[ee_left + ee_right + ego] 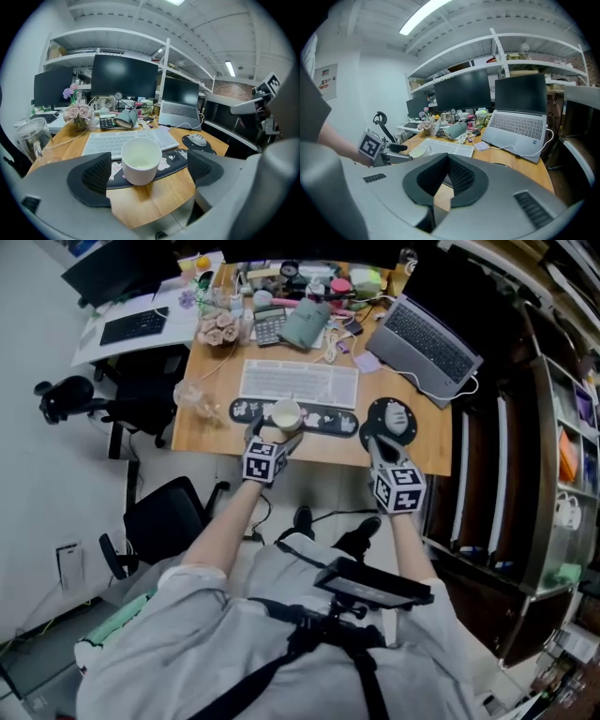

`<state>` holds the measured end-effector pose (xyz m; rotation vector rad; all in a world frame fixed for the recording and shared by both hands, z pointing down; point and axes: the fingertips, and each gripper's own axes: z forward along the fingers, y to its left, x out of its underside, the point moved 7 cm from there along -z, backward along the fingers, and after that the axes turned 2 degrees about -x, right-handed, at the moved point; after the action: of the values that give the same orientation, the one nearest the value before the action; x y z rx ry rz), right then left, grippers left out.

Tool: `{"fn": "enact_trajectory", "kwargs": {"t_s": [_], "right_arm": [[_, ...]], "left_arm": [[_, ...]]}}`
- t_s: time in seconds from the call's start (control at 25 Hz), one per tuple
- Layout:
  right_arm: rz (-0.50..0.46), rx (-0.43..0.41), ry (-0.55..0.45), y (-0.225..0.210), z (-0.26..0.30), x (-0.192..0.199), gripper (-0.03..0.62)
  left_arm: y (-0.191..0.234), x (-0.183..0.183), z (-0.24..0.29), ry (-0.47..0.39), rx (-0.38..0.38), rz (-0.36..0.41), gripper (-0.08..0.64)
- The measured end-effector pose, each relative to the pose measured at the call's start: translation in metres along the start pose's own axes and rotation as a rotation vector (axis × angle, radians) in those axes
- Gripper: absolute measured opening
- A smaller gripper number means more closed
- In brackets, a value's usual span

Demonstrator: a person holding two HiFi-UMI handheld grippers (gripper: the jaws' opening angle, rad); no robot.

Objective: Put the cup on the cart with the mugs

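A white cup (286, 414) (140, 159) stands upright and empty on a black wrist rest (323, 420) near the front edge of the wooden desk (211, 432). My left gripper (278, 431) (149, 169) is open, one jaw on each side of the cup, and the pads (97, 173) stand apart from its wall. My right gripper (377, 442) (447, 171) hovers to the right, over the desk's front edge by the mouse pad, its pads together with nothing between them.
A white keyboard (300, 382) lies behind the cup, with a mouse (396, 416), a laptop (427, 343) and desk clutter around it. A glass jar (192, 395) (33, 138) stands left. A shelved rack at the right holds white mugs (565, 512). A black chair (164, 517) stands lower left.
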<state>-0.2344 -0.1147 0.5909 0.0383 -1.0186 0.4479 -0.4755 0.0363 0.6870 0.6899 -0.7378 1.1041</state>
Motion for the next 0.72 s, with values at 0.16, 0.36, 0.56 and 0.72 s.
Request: {"fn": "enact_trajectory", "kwargs": {"t_s": [0.16,0.36,0.56,0.72], "right_arm": [[0.040,0.001,0.023,-0.018,0.033,0.003,-0.004],[0.088,-0.013,0.044,-0.030,0.056,0.006,-0.005],[0.095,-0.004,0.063,-0.034,0.066,0.009,-0.005],[0.083,-0.003,0.078,-0.029,0.067,0.012,-0.004]], "left_arm": [[0.006,0.011,0.031,0.055,-0.018,0.003,0.528],[0.014,0.014,0.051,0.087,-0.023,0.030,0.532],[0.016,0.013,0.069,0.101,-0.011,0.053,0.543],[0.018,0.015,0.079,0.114,-0.014,0.091,0.542]]}}
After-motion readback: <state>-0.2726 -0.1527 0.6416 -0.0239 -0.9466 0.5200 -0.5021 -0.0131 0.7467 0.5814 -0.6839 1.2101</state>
